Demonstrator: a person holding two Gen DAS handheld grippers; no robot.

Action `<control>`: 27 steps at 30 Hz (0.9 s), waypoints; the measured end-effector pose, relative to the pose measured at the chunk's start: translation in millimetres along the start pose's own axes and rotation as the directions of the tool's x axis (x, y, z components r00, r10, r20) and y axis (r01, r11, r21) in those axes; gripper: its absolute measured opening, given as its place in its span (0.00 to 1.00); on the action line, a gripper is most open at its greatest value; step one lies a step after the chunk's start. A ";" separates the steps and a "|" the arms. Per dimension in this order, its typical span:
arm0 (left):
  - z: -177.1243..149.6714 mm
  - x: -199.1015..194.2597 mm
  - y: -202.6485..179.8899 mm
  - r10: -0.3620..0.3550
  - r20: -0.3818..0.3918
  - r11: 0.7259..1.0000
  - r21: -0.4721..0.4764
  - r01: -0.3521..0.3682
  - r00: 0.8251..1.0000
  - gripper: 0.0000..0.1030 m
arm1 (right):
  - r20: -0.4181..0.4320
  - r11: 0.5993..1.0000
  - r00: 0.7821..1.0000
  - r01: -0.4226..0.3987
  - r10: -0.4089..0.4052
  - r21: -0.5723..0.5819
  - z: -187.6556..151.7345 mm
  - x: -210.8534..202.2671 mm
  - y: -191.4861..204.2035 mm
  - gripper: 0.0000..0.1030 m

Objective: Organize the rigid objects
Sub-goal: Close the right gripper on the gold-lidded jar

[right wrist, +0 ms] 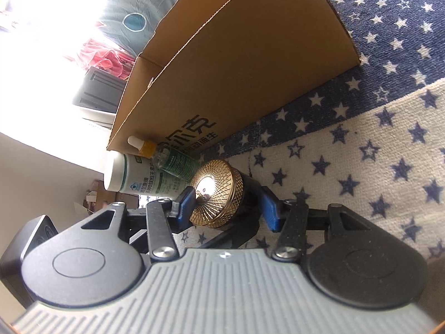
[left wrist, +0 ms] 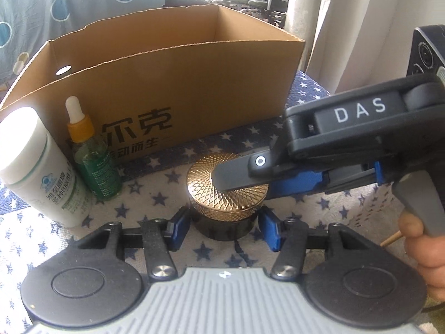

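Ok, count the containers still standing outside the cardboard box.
3: the white bottle far left, the green dropper bottle beside it against the box, the gold-lidded jar in front. More may be hidden.

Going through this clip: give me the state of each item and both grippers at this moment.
Gold-lidded jar: upright on the cloth, lid on.
Dropper bottle: upright, capped, outside the box.
White bottle: standing, capped, beside the dropper bottle.
Cardboard box: open-topped; contents not visible.
Left gripper: open, fingers either side of the jar's base.
Right gripper: open, fingers above and below the lid.
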State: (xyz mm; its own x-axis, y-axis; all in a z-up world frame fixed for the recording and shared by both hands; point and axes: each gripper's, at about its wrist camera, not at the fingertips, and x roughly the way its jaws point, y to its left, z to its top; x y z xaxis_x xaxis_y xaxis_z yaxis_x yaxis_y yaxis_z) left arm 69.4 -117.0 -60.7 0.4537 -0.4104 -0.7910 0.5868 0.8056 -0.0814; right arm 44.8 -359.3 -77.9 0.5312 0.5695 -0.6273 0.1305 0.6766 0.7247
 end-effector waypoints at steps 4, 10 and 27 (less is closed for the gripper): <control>-2.4 2.1 -1.9 0.007 -0.004 1.000 0.027 -0.007 1.000 0.54 | 0.003 1.000 1.000 -0.012 0.012 0.023 -5.4 -2.4 -7.2 0.49; -1.4 0.1 -10.5 0.016 0.002 0.998 0.054 -0.016 1.000 0.54 | 0.003 1.000 1.000 -0.008 0.008 0.027 -7.0 -3.3 -10.6 0.49; -2.9 5.2 -15.3 0.034 0.001 0.998 0.051 -0.034 0.999 0.56 | -0.002 0.999 1.000 -0.018 0.018 0.031 -8.9 1.0 -11.8 0.52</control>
State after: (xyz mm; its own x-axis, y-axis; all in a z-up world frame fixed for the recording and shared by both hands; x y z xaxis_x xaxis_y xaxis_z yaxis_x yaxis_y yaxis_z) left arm 60.8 -130.2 -65.4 0.4741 -0.3833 -0.7927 0.6042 0.7965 -0.0238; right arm 36.3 -362.6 -89.6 0.5315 0.5827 -0.6148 0.1472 0.6512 0.7445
